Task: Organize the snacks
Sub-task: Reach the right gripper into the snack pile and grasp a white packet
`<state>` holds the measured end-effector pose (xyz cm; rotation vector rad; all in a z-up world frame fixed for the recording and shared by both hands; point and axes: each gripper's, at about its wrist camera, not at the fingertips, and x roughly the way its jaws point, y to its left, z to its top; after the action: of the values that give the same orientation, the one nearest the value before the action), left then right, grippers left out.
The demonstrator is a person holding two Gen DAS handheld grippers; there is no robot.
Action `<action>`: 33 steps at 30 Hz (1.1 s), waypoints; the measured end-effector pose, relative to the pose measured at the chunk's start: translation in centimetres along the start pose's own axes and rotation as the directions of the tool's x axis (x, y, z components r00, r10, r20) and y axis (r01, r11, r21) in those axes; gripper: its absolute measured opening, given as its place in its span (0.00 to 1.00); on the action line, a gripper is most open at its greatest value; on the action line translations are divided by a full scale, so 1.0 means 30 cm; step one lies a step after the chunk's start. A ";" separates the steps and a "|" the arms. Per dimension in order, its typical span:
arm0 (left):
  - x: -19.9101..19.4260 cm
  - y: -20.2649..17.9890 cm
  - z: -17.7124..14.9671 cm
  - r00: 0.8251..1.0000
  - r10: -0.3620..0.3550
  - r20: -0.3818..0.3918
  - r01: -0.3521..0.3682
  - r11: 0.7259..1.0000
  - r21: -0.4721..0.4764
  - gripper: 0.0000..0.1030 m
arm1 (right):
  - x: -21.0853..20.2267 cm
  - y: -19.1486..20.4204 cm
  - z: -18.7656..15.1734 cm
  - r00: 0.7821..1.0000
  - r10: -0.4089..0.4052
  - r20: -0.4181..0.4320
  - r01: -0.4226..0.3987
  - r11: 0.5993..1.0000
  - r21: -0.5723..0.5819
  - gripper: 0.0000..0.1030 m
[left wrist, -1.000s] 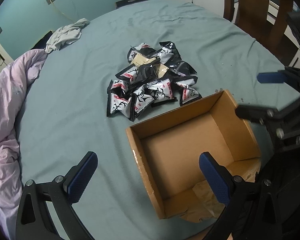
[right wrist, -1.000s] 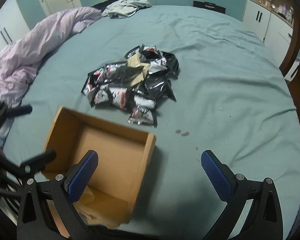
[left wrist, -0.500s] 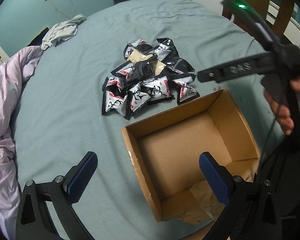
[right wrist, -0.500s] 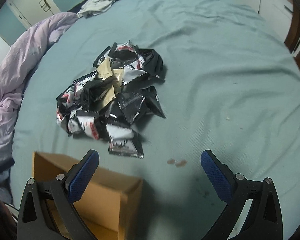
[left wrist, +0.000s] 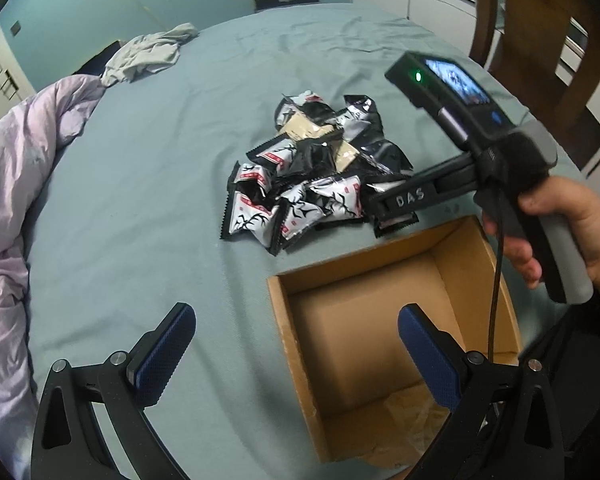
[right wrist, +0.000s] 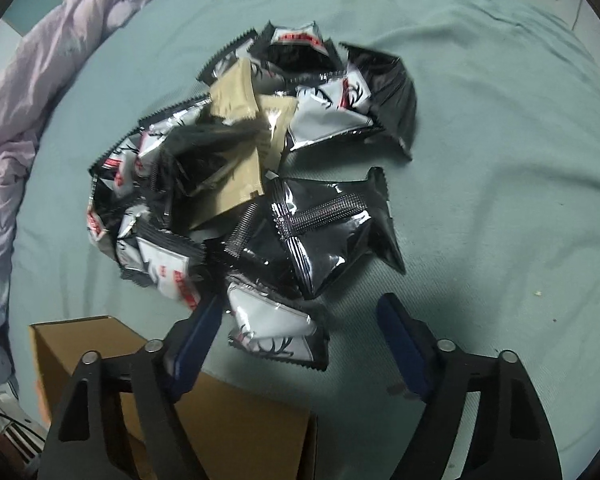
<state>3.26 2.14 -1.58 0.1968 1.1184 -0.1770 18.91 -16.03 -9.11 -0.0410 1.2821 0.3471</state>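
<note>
A heap of black, white and tan snack packets lies on the teal cloth beyond an open cardboard box that holds no packets. My left gripper hovers open over the box's near left corner with nothing between its fingers. A hand holds the right gripper's black arm, which dips to the heap's near right edge. In the right wrist view my right gripper straddles a white and black packet. Its jaws are closing, and the pads stand clear of the packet. The box corner sits just below.
A lilac quilt is bunched along the left edge of the teal cloth, with a grey garment at the far side. A wooden chair and white cabinets stand at the right. Bare cloth stretches right of the heap.
My right gripper has moved from above the box to the heap's near edge and sunk lower, and its jaws have narrowed around a packet. The left gripper has stayed where it was.
</note>
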 end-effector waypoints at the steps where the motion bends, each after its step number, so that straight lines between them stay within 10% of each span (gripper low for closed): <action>1: -0.002 0.005 0.004 1.000 0.001 0.008 -0.001 1.000 -0.010 1.00 | 0.009 0.002 0.007 1.000 -0.006 -0.001 0.006 1.000 -0.006 0.70; 8: -0.002 0.018 0.017 0.999 0.013 0.047 -0.012 1.000 -0.021 1.00 | 0.015 0.024 0.027 0.998 -0.047 0.035 0.048 0.997 -0.055 0.31; 22: 0.089 0.201 0.090 0.998 0.054 0.016 -0.052 0.988 -0.146 1.00 | -0.390 -0.052 -0.155 0.948 0.082 0.309 -0.108 0.992 0.067 0.29; 33: 0.327 0.238 0.212 0.989 -0.099 -0.106 0.079 0.980 -0.182 0.91 | -0.542 -0.121 -0.506 0.886 0.104 0.452 -0.196 0.967 0.162 0.29</action>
<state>14.69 7.08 -7.25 -0.0022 1.2518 -0.1464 1.88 -26.58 1.22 0.3006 0.8630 0.3334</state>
